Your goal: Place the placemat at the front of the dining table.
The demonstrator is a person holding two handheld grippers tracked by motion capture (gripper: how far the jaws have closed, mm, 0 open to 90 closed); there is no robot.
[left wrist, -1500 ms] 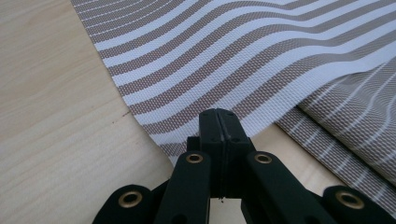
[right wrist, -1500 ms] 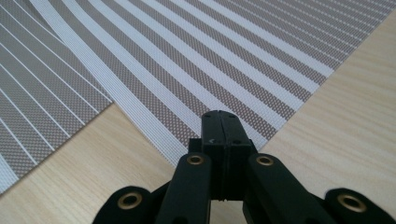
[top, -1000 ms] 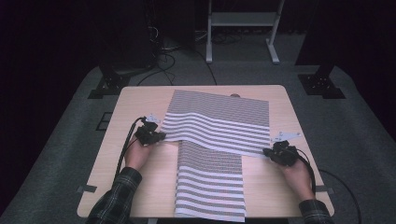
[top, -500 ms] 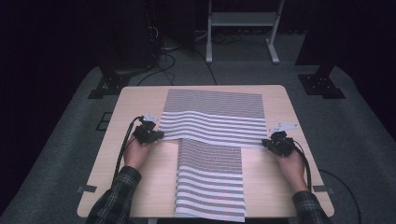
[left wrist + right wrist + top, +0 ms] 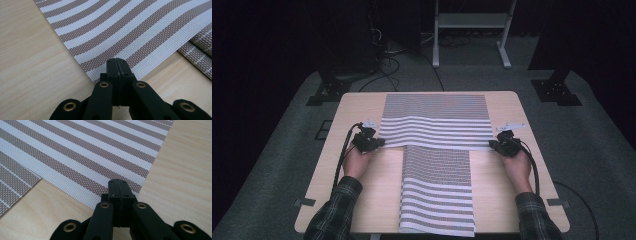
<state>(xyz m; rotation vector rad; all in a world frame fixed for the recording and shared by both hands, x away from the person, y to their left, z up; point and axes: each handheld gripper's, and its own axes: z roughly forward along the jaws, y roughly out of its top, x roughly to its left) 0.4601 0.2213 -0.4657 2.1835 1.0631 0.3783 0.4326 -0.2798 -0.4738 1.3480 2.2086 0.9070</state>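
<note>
mat: striped placemat long axis left-right, frame centre | left hand-held gripper clamped on lower-left corner | right hand-held gripper clamped on lower-right corner | tabletop

The high view looks forward and down from above the person's side, far enough back to take in the whole tabletop, the striped mat folded across it and the dark floor beyond. The left gripper view rides low and very close, looking along its closed jaws at the mat's near left corner and bare wood. The right gripper view sits just as near, facing the mat's near right corner. Both gripper views share with the high view the folded edge of the mat and a strip of the lower mat beneath it.
</note>
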